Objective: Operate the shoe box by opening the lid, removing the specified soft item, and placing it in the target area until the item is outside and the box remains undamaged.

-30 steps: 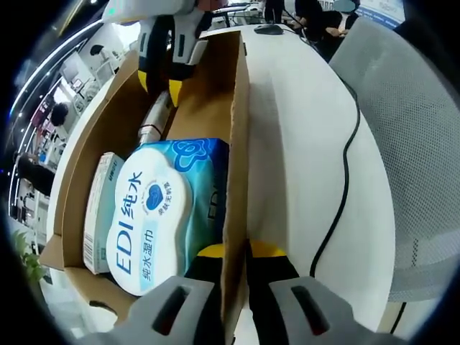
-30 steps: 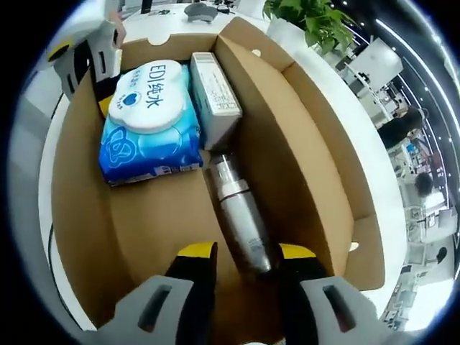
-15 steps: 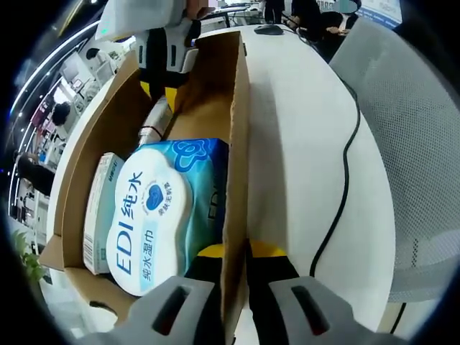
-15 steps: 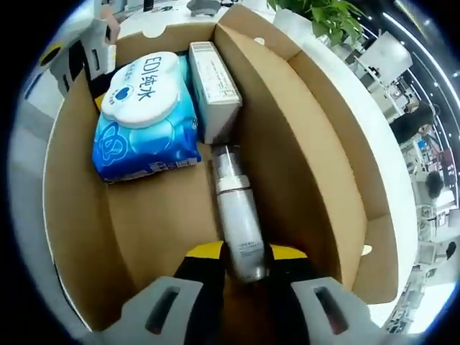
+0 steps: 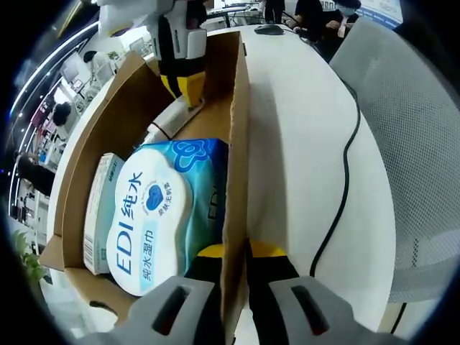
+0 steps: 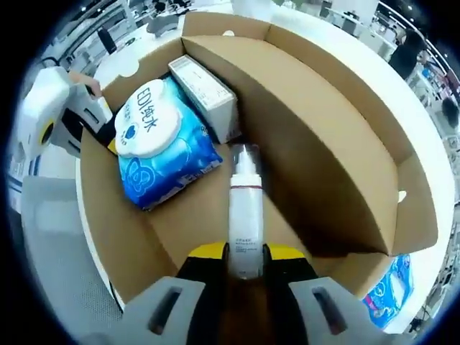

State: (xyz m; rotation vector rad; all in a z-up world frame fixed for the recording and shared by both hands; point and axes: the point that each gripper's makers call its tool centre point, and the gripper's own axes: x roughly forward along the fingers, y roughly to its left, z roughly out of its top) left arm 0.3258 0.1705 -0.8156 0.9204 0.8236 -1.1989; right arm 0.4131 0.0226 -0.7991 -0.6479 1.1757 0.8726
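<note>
The open cardboard shoe box (image 5: pixel 238 122) holds a blue EDI wet-wipes pack (image 5: pixel 162 205), a slim white-and-teal carton (image 5: pixel 99 208) and a white bottle (image 5: pixel 169 122). My left gripper (image 5: pixel 236 250) is shut on the box's side wall near its corner. At the far end, my right gripper (image 5: pixel 183 83) is shut on the bottle's base. In the right gripper view the bottle (image 6: pixel 244 208) runs straight out from my right gripper (image 6: pixel 244 251), its cap end toward the carton (image 6: pixel 205 90). The wipes pack (image 6: pixel 162 144) lies to its left, by the left gripper (image 6: pixel 108 136).
The box (image 6: pixel 323 158) stands on a white table (image 5: pixel 302 144). A black cable (image 5: pixel 347 165) crosses the table and a grey mesh chair (image 5: pixel 413 122) stands beside it. A blue pack (image 6: pixel 388 298) lies on the table outside the box. Office desks and people are far behind.
My right gripper has gone from open around the bottle to shut on its base, and the bottle's base end has risen off the box floor. The left gripper has stayed on the wall.
</note>
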